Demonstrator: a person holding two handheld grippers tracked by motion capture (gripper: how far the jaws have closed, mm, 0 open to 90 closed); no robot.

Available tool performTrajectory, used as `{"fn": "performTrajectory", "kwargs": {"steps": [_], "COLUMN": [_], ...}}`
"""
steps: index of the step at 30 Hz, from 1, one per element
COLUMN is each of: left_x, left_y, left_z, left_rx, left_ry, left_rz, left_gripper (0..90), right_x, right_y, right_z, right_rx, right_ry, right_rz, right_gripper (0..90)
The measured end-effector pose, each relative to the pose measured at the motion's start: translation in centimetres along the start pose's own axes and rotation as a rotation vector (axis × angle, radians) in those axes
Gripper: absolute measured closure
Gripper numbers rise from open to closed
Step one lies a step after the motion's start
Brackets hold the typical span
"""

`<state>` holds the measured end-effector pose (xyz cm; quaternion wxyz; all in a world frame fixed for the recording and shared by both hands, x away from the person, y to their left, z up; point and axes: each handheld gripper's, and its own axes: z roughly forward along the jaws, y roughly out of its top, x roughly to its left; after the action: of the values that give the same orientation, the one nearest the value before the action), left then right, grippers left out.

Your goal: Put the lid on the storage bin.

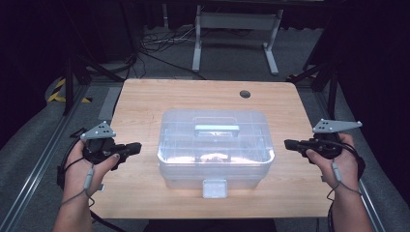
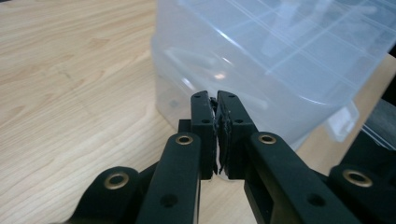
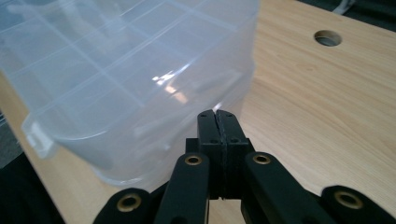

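two grippers close in on the box

a clear plastic box (image 1: 216, 145) sits in the middle of the wood table (image 1: 145, 106). its lid is on. the lid has a handle (image 1: 217, 129) on top & a small latch (image 1: 214, 188) at the front edge, on the side near the person. the latch looks shut, but it's small & pale so can't be sure.

the left gripper (image 1: 137, 147) is at the box's left side, near it but not touching. its jaws are nearly shut w/ just a thin gap & nothing btwn them; in the left gripper view (image 2: 215, 100) the tips point at the box's lower wall. the right gripper (image 1: 287, 144) is at the right side, also near & apart. its jaws are pressed shut on nothing; in the right gripper view (image 3: 217, 115) they aim at the box's corner.

my guess at the step: both hands are lining up on the two ends of the box, to steady it, move it or get it open. no grip yet.

next move prob needs the jaws to open first, since shut tips can't grab a rim or the latch. then go in slow & level. the box is light & smooth, so a push from one side alone may make it slide. both sides should meet it at the same time.

there's a round hole (image 1: 245, 94) in the table at the far edge, well away from the box.
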<state>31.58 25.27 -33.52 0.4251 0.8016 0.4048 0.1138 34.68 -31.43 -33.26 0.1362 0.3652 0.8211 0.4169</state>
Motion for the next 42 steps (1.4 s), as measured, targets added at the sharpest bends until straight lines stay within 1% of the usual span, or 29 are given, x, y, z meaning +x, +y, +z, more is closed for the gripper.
{"fn": "performTrajectory", "kwargs": {"steps": [4, 5, 6, 7, 8, 9, 10, 11, 12, 14, 15, 16, 17, 18, 19, 20, 22, 23, 25, 27, 29, 30, 32, 34, 36, 38, 39, 41, 42], "left_x": [0.8, 1.1, 1.3, 1.3, 1.5, 1.9, 1.9, 2.1, 2.4, 3.0, 3.3, 3.6, 3.9, 4.1, 4.4, 4.4, 4.8, 4.9, 5.2, 5.4, 5.6, 5.8, 5.9, 6.0, 6.2, 6.2, 6.3, 6.4, 6.5], "left_y": [-0.2, -0.3, -0.4, -0.4, -0.4, -0.6, -0.6, -0.7, -0.8, -1.1, -1.2, -1.4, -1.5, -1.7, -1.9, -1.9, -2.2, -2.3, -2.6, -2.8, -3.0, -3.2, -3.4, -3.6, -3.8, -4.0, -4.0, -4.2, -4.4], "left_z": [0.4, 0.6, 0.8, 0.8, 1.0, 1.4, 1.4, 1.6, 1.8, 2.2, 2.3, 2.6, 2.7, 3.0, 3.4, 3.4, 3.9, 4.1, 4.4, 4.8, 5.2, 5.5, 5.8, 6.2, 6.6, 7.0, 7.1, 7.6, 7.8], "left_rx": [-0.014, -0.014, -0.01, -0.01, -0.008, -0.001, -0.001, -0.001, -0.005, -0.015, -0.03, -0.042, -0.04, -0.044, -0.039, -0.039, -0.041, -0.027, -0.021, -0.009, -0.002, 0.02, 0.037, 0.059, 0.073, 0.086, 0.099, 0.122, 0.136], "left_ry": [0.052, 0.086, 0.108, 0.108, 0.126, 0.137, 0.137, 0.146, 0.151, 0.138, 0.132, 0.115, 0.112, 0.122, 0.126, 0.126, 0.131, 0.131, 0.139, 0.131, 0.137, 0.141, 0.153, 0.146, 0.139, 0.131, 0.129, 0.119, 0.122], "left_rz": [-0.022, -0.024, -0.023, -0.023, -0.019, -0.025, -0.025, -0.03, -0.036, -0.049, -0.047, -0.057, -0.068, -0.066, -0.075, -0.075, -0.082, -0.086, -0.082, -0.083, -0.081, -0.089, -0.089, -0.098, -0.094, -0.098, -0.09, -0.1, -0.1], "left_gripper": [83.8, 83.5, 83.5, 82.8, 82.8, 81.2, 80.9, 80.6, 80.6, 79.6, 78.6, 78.4, 78.3, 77.9, 77.5, 77.0, 76.9, 76.7, 76.5, 76.5, 76.4, 76.1, 75.9, 75.8, 75.8, 75.6, 75.4, 74.7, 73.9], "right_x": [-1.3, -1.6, -1.9, -1.9, -2.2, -2.9, -2.9, -3.4, -3.4, -3.9, -4.2, -4.3, -4.6, -4.9, -5.2, -5.2, -5.7, -6.0, -6.3, -6.6, -6.9, -7.0, -7.2, -7.5, -7.7, -8.0, -8.0, -8.2, -8.3], "right_y": [-0.7, -0.8, -1.0, -1.0, -1.2, -1.6, -1.6, -1.9, -1.9, -2.3, -2.5, -2.6, -2.8, -3.0, -3.2, -3.2, -3.7, -3.9, -4.3, -4.6, -4.8, -4.9, -5.2, -5.4, -5.7, -6.0, -6.1, -6.3, -6.4], "right_z": [0.0, 0.0, 0.0, 0.0, -0.1, 0.0, 0.0, 0.2, 0.2, 0.5, 0.6, 0.8, 1.0, 1.1, 1.3, 1.3, 2.0, 2.3, 2.9, 3.4, 3.8, 4.0, 4.3, 4.5, 4.8, 5.1, 5.2, 5.4, 5.5], "right_rx": [-0.024, -0.031, -0.041, -0.041, -0.044, -0.045, -0.045, -0.04, -0.04, -0.036, -0.032, -0.028, -0.029, -0.03, -0.026, -0.026, -0.009, 0.004, 0.012, 0.027, 0.035, 0.04, 0.047, 0.055, 0.064, 0.067, 0.069, 0.074, 0.076], "right_ry": [-0.052, -0.061, -0.073, -0.073, -0.082, -0.104, -0.104, -0.116, -0.116, -0.13, -0.141, -0.142, -0.143, -0.146, -0.148, -0.148, -0.154, -0.156, -0.163, -0.162, -0.155, -0.154, -0.154, -0.151, -0.153, -0.153, -0.152, -0.149, -0.149], "right_rz": [0.036, 0.041, 0.049, 0.049, 0.056, 0.059, 0.059, 0.064, 0.064, 0.07, 0.066, 0.068, 0.072, 0.073, 0.079, 0.079, 0.084, 0.087, 0.086, 0.088, 0.093, 0.092, 0.097, 0.103, 0.108, 0.11, 0.113, 0.114, 0.114], "right_gripper": [89.5, 89.4, 89.2, 89.2, 88.4, 87.2, 87.2, 86.5, 86.5, 85.4, 84.9, 84.9, 84.9, 85.0, 84.9, 84.9, 83.6, 83.6, 83.7, 83.7, 83.3, 83.1, 82.6, 82.4, 82.2, 82.2, 82.1, 81.9, 81.9]}}
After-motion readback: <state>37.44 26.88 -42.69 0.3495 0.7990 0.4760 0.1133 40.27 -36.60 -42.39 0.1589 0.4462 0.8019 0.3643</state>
